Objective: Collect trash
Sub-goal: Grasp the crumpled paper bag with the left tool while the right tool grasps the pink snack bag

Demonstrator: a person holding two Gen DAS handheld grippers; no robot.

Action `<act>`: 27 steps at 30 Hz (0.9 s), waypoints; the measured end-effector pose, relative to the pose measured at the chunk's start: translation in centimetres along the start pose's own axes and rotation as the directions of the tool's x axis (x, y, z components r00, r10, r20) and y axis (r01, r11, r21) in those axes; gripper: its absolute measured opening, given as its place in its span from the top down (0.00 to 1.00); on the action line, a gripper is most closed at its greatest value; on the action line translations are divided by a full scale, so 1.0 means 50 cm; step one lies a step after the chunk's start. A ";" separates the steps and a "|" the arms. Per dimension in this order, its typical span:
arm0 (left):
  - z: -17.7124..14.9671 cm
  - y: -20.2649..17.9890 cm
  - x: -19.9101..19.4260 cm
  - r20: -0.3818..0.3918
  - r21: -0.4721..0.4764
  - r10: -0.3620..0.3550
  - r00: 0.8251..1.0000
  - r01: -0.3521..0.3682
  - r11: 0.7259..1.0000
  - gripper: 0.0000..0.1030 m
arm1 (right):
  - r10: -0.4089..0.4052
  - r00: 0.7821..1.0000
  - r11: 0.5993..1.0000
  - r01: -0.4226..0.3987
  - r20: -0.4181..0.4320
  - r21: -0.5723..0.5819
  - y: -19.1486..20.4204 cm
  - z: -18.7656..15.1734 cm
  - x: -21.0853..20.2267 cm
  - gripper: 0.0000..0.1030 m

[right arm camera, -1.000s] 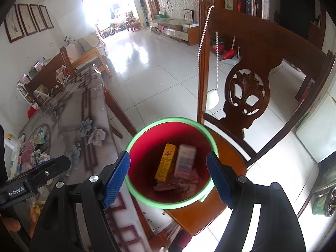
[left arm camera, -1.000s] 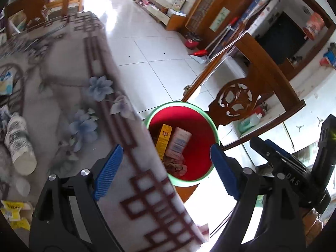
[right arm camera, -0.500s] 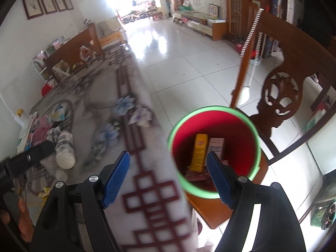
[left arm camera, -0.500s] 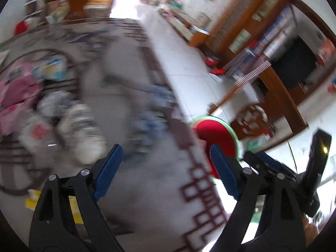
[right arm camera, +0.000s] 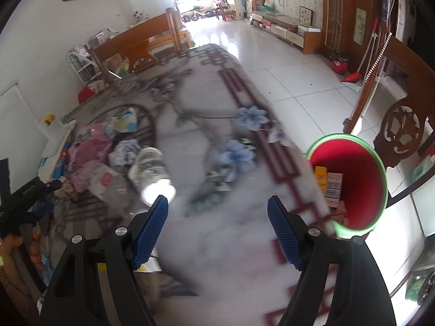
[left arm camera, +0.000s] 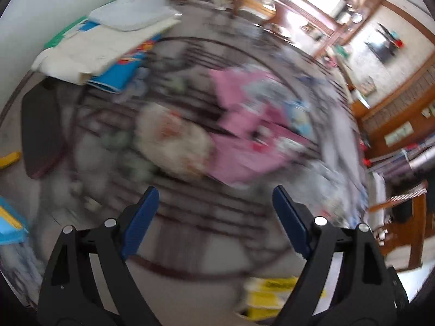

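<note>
Both grippers have swung away from the red bin (right arm camera: pixel 361 187) and back over the desk (right arm camera: pixel 206 103): the left gripper (left arm camera: pixel 216 212) now hangs above the heap of trash, the right gripper (right arm camera: pixel 217 222) over bare cloth with the bin off to its right edge. Both sets of fingers stand apart with nothing between them. The trash lies in a loose pile on the far left part of the desk: pink plastic wrappers (left arm camera: pixel 244 125), a crumpled whitish bag (left arm camera: pixel 174 141), and a plastic bottle (right arm camera: pixel 151 172) on its side. The wrappers look light and limp, so a pinch on a raised fold should gather them, though film may slip or drag a neighbour along. The bottle looks light and stiff but round and smooth (likely to roll); across its middle seems the safest hold. Beside the pile sit a stack of papers and booklets (left arm camera: pixel 108 46), probably not trash, near enough to be snagged. The left view is badly blurred, so finer detail is unclear. A wooden chair (right arm camera: pixel 402 130) stands just beside the bin.
</note>
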State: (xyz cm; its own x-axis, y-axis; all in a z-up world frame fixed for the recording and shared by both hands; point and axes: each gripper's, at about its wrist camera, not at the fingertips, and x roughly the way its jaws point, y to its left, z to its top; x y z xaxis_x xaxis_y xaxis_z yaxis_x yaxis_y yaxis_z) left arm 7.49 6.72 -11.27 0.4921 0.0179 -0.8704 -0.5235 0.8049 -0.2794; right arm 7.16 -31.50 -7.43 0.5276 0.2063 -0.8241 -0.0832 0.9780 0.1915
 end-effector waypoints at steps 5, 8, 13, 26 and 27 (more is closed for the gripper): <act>0.051 0.052 0.042 -0.015 -0.025 0.016 1.000 -0.017 1.000 0.20 | -0.006 1.000 1.000 0.006 0.005 0.010 0.053 -0.010 -0.006 0.29; 0.065 0.061 0.081 -0.047 -0.004 0.018 0.999 -0.018 1.000 0.20 | -0.012 1.000 1.000 0.012 0.005 0.020 0.077 -0.015 -0.008 0.29; 0.060 0.086 0.108 -0.091 -0.006 -0.044 0.995 0.044 0.999 0.53 | -0.003 1.000 1.000 0.003 0.002 0.009 0.121 -0.012 -0.009 0.29; -0.054 0.105 -0.019 -0.072 0.233 -0.074 0.995 0.089 0.968 0.55 | 0.351 0.922 0.932 -0.326 -0.166 0.158 0.379 0.137 0.154 0.20; -0.064 0.107 -0.027 -0.074 0.239 -0.076 0.994 0.091 0.967 0.55 | 0.348 0.921 0.933 -0.322 -0.178 0.159 0.410 0.153 0.178 0.19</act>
State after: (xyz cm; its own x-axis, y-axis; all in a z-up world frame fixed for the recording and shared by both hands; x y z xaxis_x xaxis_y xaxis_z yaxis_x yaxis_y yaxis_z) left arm 1.78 9.11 -12.88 0.4778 -0.0870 -0.8742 -0.2946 0.9216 -0.2527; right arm 16.59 -9.86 -6.75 0.3064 0.5356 -0.7870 -0.1133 0.8414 0.5285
